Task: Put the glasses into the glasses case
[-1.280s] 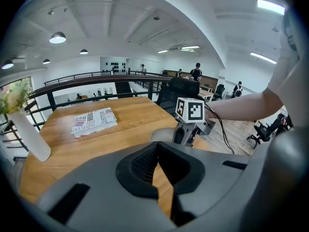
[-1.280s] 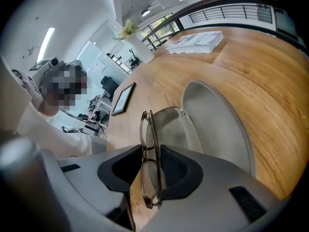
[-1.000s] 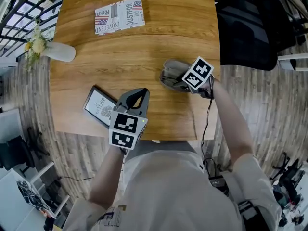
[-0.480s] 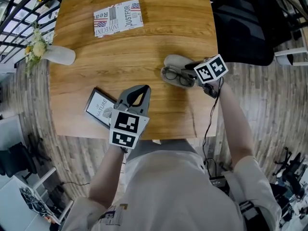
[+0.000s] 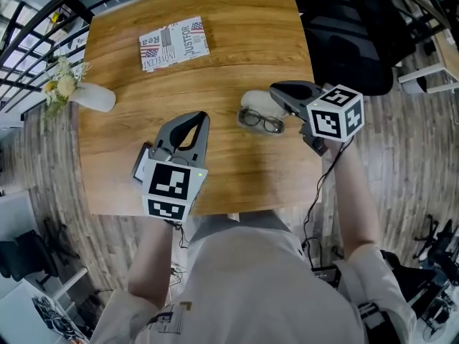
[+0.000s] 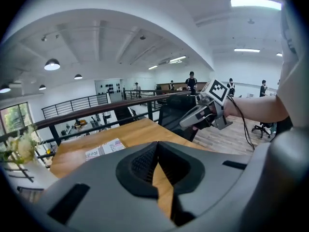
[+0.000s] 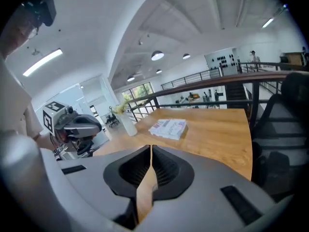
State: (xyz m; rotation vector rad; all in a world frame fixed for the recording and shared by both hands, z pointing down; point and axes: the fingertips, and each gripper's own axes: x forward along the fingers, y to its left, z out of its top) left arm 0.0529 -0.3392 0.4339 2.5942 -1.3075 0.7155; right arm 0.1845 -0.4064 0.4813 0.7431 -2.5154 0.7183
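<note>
Smooth wood table (image 5: 244, 41), paper booklet (image 5: 174, 44), matt case (image 5: 254, 101)

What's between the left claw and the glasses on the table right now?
Nothing. The head view shows only bare wooden table between the left claw and the glasses.

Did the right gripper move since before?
Yes. The right gripper, jaws closing on nothing, drew back rightward off the grey glasses case, toward the wooden table's right edge.

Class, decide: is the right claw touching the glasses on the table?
Apart. The right gripper view shows the right claw closing on nothing; in the head view the glasses lie clear of it.
</note>
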